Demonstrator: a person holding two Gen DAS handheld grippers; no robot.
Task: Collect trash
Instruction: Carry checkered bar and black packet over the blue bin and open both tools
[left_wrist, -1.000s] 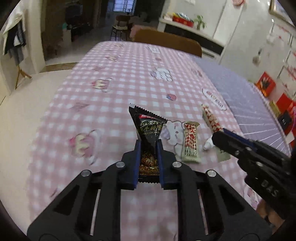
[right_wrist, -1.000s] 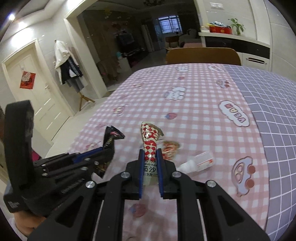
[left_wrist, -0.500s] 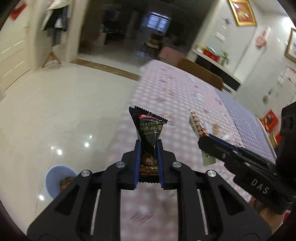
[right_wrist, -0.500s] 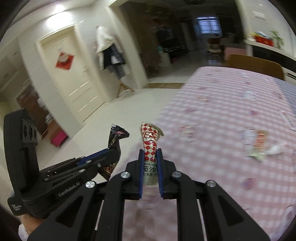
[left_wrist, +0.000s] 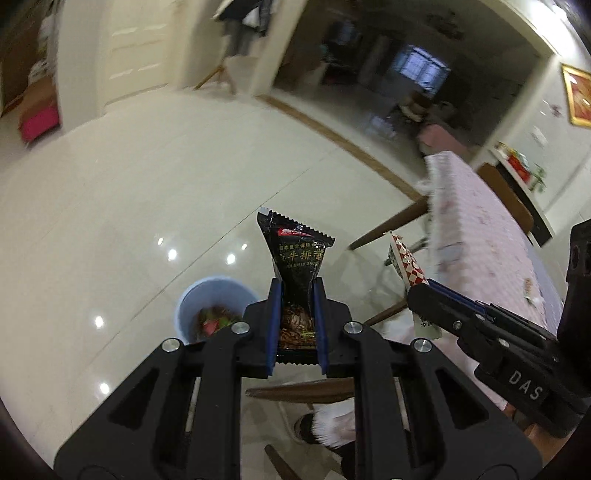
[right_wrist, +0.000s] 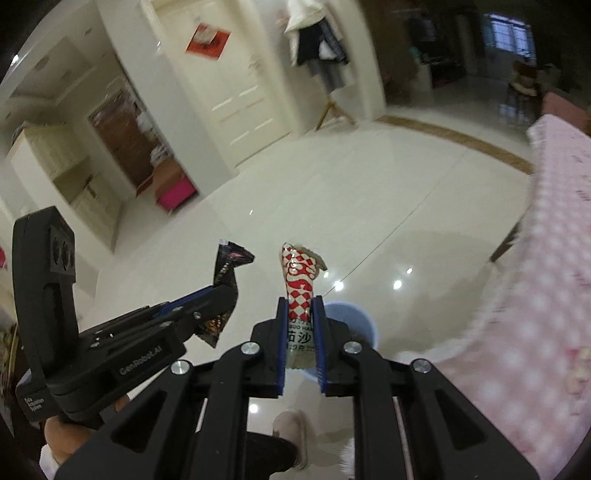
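We are holding two pieces of trash, one per gripper. The left gripper (left_wrist: 297, 325) is clamping the lower end of a black sauce packet (left_wrist: 297, 258), whose long axis is running straight out along the fingers, its serrated top edge pointing away from us. The right gripper (right_wrist: 300, 339) is pinching a red-and-white checkered sachet (right_wrist: 300, 291) the same way — lower end between the pads, crumpled torn tip pointing forward. One blue bin (left_wrist: 214, 306) is standing on the glossy floor just beyond and left of the left gripper's tips, with scraps inside; for the right gripper it is sitting directly behind the fingers. The pink checked tablecloth (right_wrist: 546, 295) is lying off to the right.
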